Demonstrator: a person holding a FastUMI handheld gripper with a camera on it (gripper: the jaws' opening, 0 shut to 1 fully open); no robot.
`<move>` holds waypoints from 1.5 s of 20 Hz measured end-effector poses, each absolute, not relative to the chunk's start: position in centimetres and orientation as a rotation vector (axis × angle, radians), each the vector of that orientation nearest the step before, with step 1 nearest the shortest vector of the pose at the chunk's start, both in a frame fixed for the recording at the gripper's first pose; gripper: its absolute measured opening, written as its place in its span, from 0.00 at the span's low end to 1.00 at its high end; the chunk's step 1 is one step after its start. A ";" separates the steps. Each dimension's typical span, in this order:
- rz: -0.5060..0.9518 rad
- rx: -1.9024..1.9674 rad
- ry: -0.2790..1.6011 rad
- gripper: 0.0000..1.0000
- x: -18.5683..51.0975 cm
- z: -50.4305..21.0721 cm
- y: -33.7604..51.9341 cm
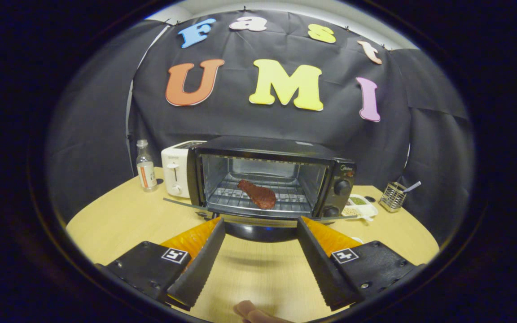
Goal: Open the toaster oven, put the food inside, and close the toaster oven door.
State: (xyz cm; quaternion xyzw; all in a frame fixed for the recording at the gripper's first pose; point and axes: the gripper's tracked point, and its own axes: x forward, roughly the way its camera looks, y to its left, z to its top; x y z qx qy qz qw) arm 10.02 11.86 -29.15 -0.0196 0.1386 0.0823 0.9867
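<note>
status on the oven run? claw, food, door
Claw open, holding nothing, just short of the oven door. Meat on the rack inside the toaster oven. Door down, not yet closed. Nothing between claw and door.

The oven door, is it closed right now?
No, the oven door hangs open just ahead of the open, empty gripper, and the meat lies on the rack inside.

Dim booth, soft overhead light, faint shadow on the table (258, 269) between the wide-apart fingers of the gripper (260, 224), strong fisheye bending outward, toaster oven (269, 179) ahead sharp
</note>
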 end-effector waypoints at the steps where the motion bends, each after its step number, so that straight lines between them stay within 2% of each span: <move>1: 0.167 -0.039 0.273 1.00 10.5 -28.7 11.9; 9: 0.143 -0.074 0.236 1.00 14.2 -22.6 12.1; 13: 0.135 -0.056 0.160 1.00 12.6 -17.0 11.5; 22: 0.128 -0.040 -0.047 1.00 0.9 -4.9 8.9; 26: 0.079 -0.053 -0.082 1.00 -4.5 -2.4 6.5; 30: 0.092 -0.009 -0.126 1.00 -8.4 -1.4 5.6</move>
